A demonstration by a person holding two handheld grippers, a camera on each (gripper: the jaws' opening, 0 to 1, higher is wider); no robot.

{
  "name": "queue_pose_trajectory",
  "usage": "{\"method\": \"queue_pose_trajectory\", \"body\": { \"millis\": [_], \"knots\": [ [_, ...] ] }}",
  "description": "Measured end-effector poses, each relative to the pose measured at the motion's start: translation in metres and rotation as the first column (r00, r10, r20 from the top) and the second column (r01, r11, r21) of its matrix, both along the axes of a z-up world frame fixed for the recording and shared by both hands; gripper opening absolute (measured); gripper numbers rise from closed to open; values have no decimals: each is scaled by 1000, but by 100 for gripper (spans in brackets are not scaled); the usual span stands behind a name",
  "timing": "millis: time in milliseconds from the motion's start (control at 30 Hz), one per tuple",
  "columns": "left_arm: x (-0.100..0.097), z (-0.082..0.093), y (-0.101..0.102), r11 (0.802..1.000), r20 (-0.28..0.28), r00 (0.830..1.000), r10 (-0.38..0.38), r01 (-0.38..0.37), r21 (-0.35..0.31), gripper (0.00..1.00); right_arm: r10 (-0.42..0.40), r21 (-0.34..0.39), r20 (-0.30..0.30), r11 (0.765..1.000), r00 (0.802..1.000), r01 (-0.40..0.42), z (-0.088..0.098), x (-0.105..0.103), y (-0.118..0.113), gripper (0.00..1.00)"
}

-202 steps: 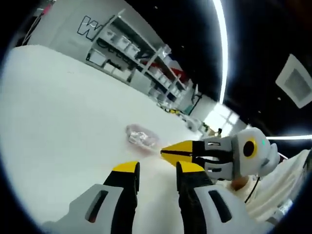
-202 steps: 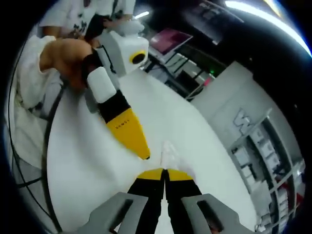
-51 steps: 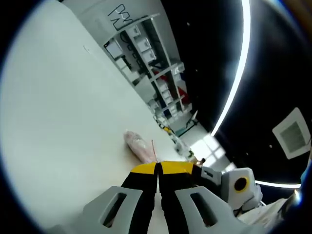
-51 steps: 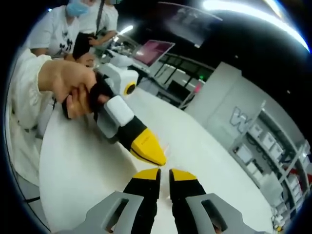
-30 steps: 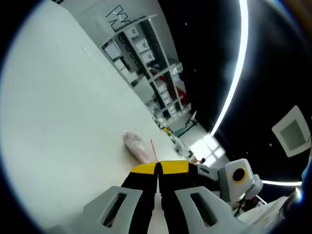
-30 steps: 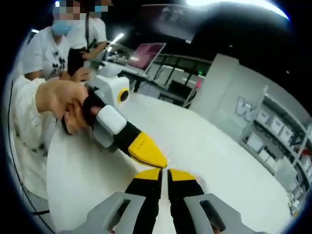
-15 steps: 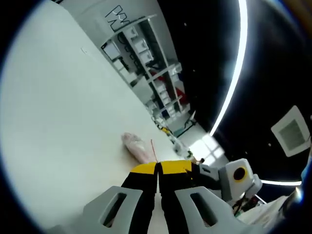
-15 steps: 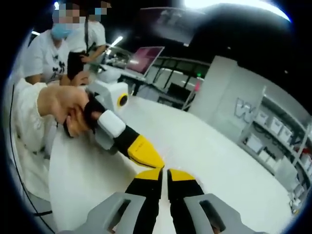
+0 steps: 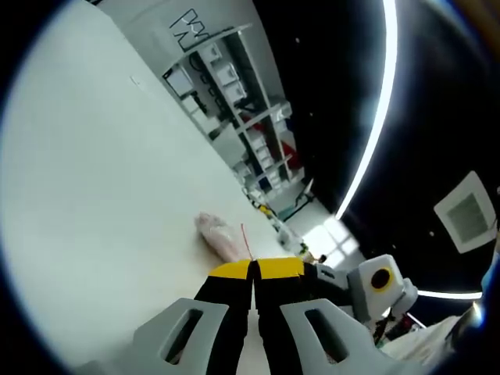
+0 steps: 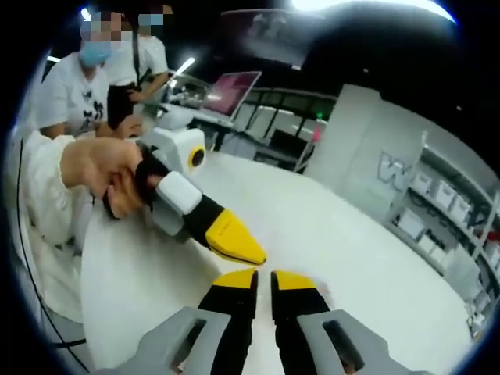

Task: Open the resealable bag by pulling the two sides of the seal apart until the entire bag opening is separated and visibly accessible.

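The clear resealable bag (image 9: 219, 232) with pinkish contents lies on the white table (image 9: 94, 164). Its thin red seal line runs up to my left gripper (image 9: 254, 269), which is shut on the bag's top edge. The white body of my right gripper (image 9: 373, 283) comes in from the right, its tips hidden behind the left one. In the right gripper view my right gripper (image 10: 264, 279) has its jaws a narrow slit apart, and the clear film cannot be made out there. My left gripper (image 10: 254, 256), held by a hand (image 10: 101, 168), has its tip just above them.
Shelving with bins (image 9: 226, 86) stands beyond the far edge of the table. People in white shirts (image 10: 74, 90) and an open laptop (image 10: 233, 82) are off the table's left side. The round table edge (image 10: 82, 258) curves close by.
Both grippers stay at the bag's edge and the bag has hardly moved. The slit between the right jaws is slightly wider than half a second ago.
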State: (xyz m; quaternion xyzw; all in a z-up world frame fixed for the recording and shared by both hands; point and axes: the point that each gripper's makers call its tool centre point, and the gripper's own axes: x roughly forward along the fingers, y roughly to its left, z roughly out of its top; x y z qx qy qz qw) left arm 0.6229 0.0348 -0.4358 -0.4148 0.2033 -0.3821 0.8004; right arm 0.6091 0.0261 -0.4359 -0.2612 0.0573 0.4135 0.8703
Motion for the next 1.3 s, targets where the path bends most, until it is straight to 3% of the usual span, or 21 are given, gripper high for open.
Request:
{"method": "queue_pose_trajectory", "body": {
  "millis": [700,1300],
  "knots": [
    [-3,0,-1,1000,5,1000,-8,8,-1,1,3,-16,-3,1000,1000,-3,0,-2,3,0],
    [-4,0,-2,1000,13,1000,-11,11,7,1,14,14,-21,1000,1000,-13,2,-4,1,0]
  ]
}}
